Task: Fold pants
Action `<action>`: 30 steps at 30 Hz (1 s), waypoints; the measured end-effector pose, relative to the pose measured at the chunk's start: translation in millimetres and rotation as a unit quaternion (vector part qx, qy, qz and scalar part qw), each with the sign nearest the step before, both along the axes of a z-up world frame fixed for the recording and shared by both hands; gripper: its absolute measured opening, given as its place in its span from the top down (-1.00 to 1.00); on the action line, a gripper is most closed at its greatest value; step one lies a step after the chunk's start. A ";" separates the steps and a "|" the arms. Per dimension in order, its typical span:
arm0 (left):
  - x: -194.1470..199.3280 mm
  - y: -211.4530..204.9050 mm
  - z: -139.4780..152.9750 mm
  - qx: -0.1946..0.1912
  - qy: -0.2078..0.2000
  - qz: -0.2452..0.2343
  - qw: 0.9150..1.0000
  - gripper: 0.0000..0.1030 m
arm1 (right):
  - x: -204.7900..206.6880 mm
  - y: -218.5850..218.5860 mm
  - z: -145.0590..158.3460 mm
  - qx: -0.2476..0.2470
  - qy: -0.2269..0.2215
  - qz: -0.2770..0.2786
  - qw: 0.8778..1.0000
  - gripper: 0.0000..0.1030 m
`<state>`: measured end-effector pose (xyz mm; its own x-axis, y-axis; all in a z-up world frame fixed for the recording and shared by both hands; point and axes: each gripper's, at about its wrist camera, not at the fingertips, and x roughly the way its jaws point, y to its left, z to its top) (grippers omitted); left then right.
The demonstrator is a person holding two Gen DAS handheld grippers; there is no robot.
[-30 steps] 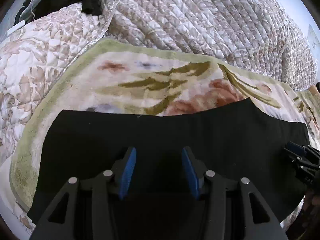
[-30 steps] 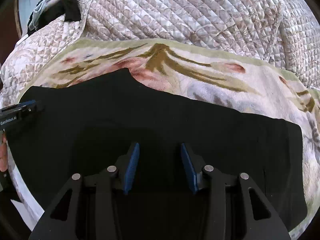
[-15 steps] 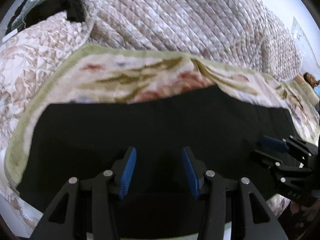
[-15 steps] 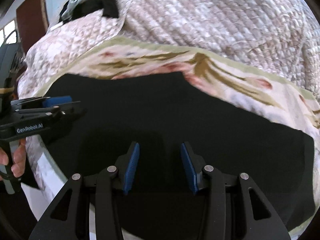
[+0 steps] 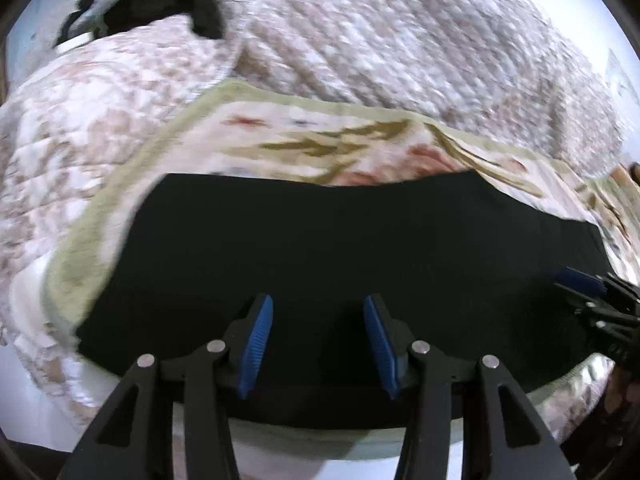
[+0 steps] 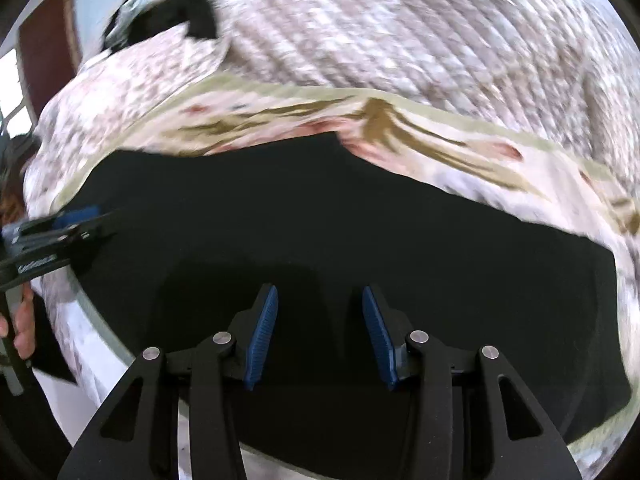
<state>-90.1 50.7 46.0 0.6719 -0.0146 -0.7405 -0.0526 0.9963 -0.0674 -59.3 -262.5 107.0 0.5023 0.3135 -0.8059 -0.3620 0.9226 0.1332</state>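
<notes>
Quilted bedding in pale pink and grey fills the back of both views, heaped across a bed (image 5: pixel 400 40). Over the bed's near part lies a floral blanket (image 5: pixel 320 140) with a green border, its pattern showing olive leaves and reddish blooms. On that blanket, along the near edge of the bed, the black pants (image 5: pixel 320 248) are spread flat as one long dark band that runs from the bed's left side to its right, with the far edge dipping and rising in a shallow curve. At the far left corner of the bed sits a small pile of dark and pale blue clothing (image 5: pixel 152 12), blurred. The left gripper (image 5: pixel 318 344) hangs above the near part of the pants, its blue pads (image 5: pixel 256 344) set apart with only the black cloth visible beyond the gap and nothing caught between them. The right gripper (image 6: pixel 316 336) hangs over the pants further right, its pads likewise parted and gripping nothing. Each gripper also shows at the side of the other's view: the right gripper at the right edge of the left wrist view, over the pants' right end, and the left gripper at the left edge of the right wrist view, with a person's hand (image 6: pixel 22 326) wrapped around its handle. Both views are smeared by motion blur.
</notes>
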 end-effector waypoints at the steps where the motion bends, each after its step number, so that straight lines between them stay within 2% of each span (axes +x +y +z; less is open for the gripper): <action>1: -0.2 8.1 0.2 0.002 0.000 0.018 1.000 0.02 | 1.1 -2.5 -0.6 0.002 0.003 -0.006 1.000 0.13; 8: -16.1 51.8 -0.2 -0.014 0.000 0.119 0.993 0.02 | 0.4 -16.5 0.6 -0.003 0.002 -0.040 0.999 0.13; 12: -27.3 68.5 1.3 -0.043 -0.002 0.135 0.990 0.02 | 0.5 -15.0 0.7 -0.006 0.001 -0.040 0.999 0.13; 18: -26.3 94.2 9.6 -0.038 -0.001 0.172 0.984 0.02 | 1.2 -16.4 0.5 0.006 0.005 -0.041 0.999 0.13; 21: -22.1 114.1 7.3 -0.071 0.005 0.192 0.979 0.02 | 1.7 -16.5 0.3 0.011 0.006 -0.043 0.999 0.13; 24: -24.9 122.3 -0.3 -0.101 0.014 0.195 0.976 0.03 | 1.8 -16.6 0.1 0.011 0.006 -0.042 0.999 0.13; 28: -34.5 109.2 -1.7 -0.095 0.015 0.179 0.979 0.01 | 1.9 -15.7 -0.2 0.011 0.007 -0.043 0.999 0.13; 30: -39.6 106.6 -2.4 -0.107 0.015 0.171 0.979 0.01 | 1.7 -15.5 -0.3 0.010 0.006 -0.042 0.999 0.12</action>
<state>-129.7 157.3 43.6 0.6423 0.0514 -0.7647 -0.3866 0.8832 -0.2654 -57.7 -278.0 106.7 0.5183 0.2860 -0.8060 -0.2814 0.9470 0.1551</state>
